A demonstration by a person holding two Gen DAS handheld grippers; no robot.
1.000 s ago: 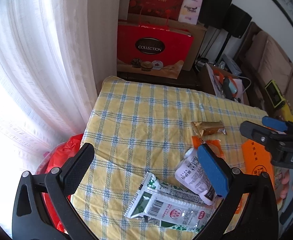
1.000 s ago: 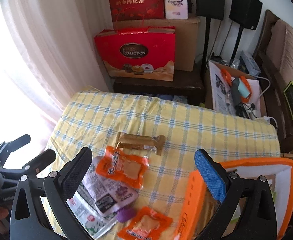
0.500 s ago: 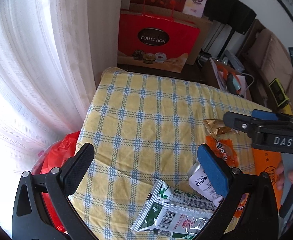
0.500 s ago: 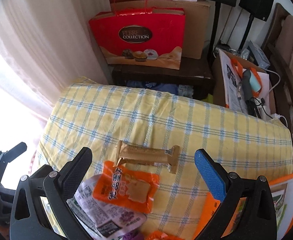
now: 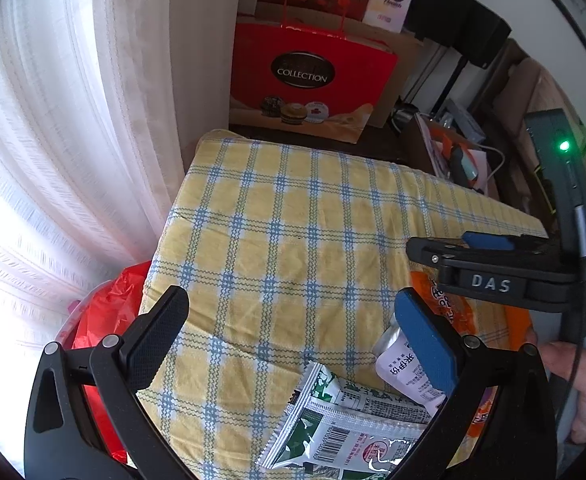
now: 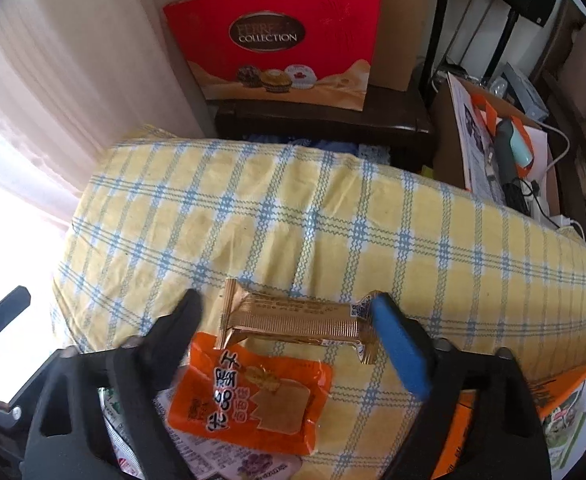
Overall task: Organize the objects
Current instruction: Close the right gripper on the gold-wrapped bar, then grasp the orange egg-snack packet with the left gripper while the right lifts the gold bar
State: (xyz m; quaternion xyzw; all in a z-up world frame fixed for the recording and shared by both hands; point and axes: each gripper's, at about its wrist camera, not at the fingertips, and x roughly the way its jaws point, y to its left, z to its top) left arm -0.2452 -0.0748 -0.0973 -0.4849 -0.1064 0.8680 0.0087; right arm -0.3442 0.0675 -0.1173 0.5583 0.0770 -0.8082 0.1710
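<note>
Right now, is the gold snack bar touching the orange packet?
Touching. The right wrist view shows the gold snack bar with its lower-left corner overlapping the orange packet, no cloth between them.

In the left wrist view, the green-and-white packet (image 5: 345, 436) runs off the bottom edge, and the white pouch (image 5: 403, 368) is half covered by the blue pad of the left hand-held gripper (image 5: 293, 344). The right hand-held gripper (image 6: 283, 336) is motion-blurred; the orange packet (image 6: 249, 396) covers the gold bar (image 6: 293, 318)'s near corner.
</note>
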